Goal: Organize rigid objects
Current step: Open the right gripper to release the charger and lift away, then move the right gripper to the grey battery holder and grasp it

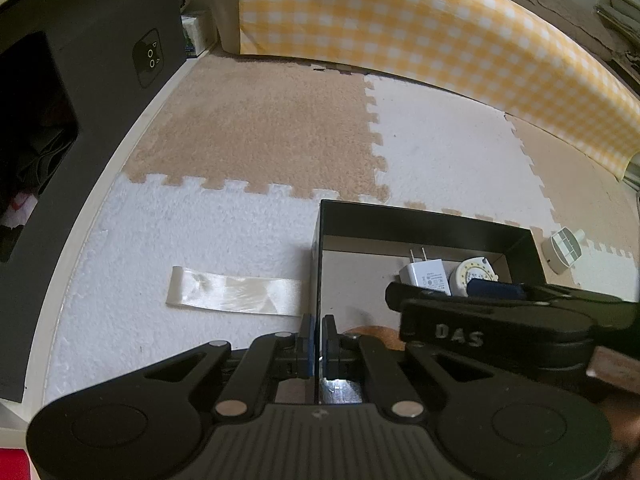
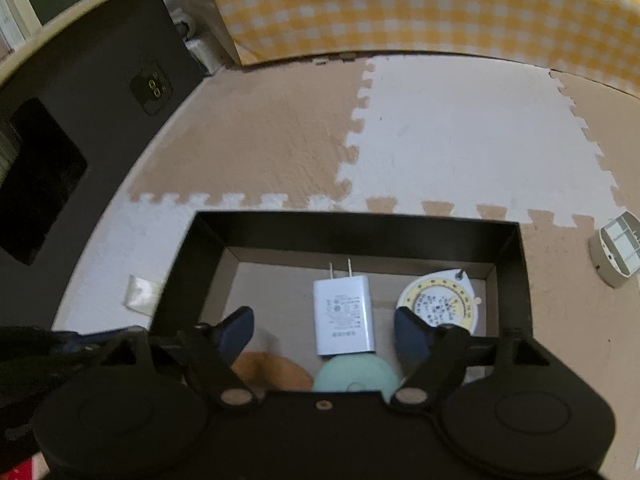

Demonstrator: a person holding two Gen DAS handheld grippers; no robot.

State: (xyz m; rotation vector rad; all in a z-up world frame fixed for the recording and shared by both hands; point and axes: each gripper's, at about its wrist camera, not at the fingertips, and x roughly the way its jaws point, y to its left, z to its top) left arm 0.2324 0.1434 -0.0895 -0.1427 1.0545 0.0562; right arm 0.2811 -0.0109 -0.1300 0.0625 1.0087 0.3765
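Floor mat (image 1: 248,128) of tan and white interlocking tiles, spread wide below a yellow checked cloth (image 1: 400,20). Black box (image 2: 360,232) on the mat, near edge hidden by the grippers. Left gripper (image 1: 319,340) clenched on the box's left wall. Right gripper (image 2: 324,330) spread wide over the inside, lettered "DAS" in the left view. White charger (image 2: 344,312) and round dial (image 2: 440,300) inside, print too small to read. Orange and green discs partly hidden. Ribbon (image 1: 236,292) left of box.

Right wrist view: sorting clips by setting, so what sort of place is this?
Probably a home room floor: interlocking foam mat tiles, a yellow gingham cloth hanging behind, and a black box holding a white charger.
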